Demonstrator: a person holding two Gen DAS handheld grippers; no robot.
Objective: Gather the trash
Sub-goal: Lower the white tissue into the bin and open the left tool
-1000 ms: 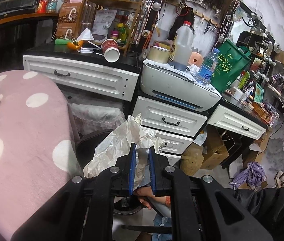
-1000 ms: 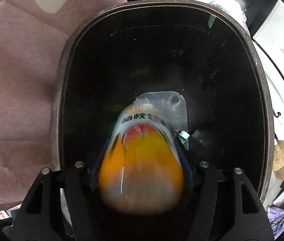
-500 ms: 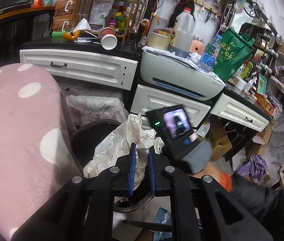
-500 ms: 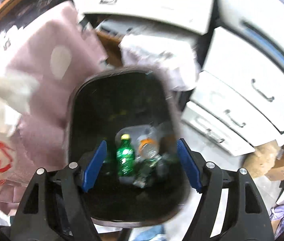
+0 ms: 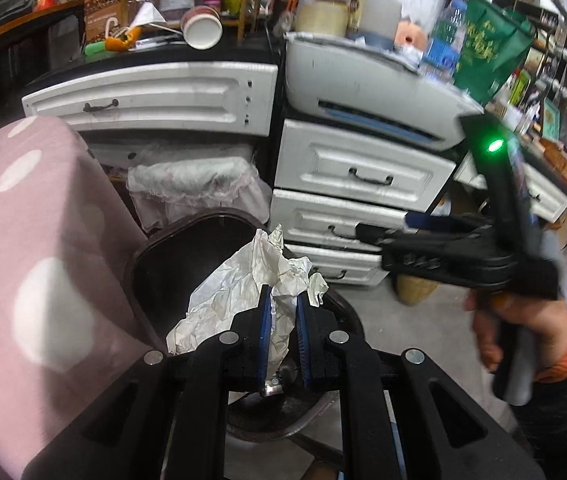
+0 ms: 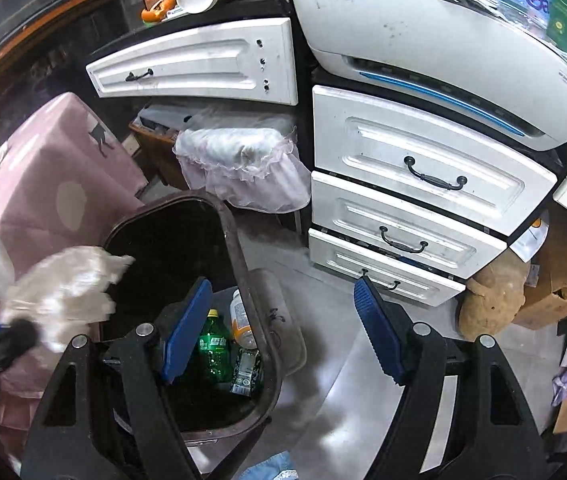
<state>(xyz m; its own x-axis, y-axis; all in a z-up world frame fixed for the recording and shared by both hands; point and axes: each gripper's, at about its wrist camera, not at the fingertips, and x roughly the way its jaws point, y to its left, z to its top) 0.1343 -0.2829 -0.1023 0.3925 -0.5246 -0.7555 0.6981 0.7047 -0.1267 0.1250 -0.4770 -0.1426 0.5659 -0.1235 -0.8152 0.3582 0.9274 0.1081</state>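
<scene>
Two plastic bottles, one green (image 6: 213,350) and one orange-labelled (image 6: 240,319), are lying in one dark oval bin (image 6: 239,248); one crumpled white paper (image 5: 239,296) is hanging at its nine o'clock rim.

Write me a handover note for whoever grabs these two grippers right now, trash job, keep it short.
Left gripper: shut on the crumpled paper, held over the dark trash bin.
Right gripper: open, empty, raised beside the bin.
In the bin: green bottle, orange-label bottle, small carton.
Done: bottles binned.
Left: drop the paper in; then probably the tipped paper cup on the desk, if it counts as trash.
</scene>
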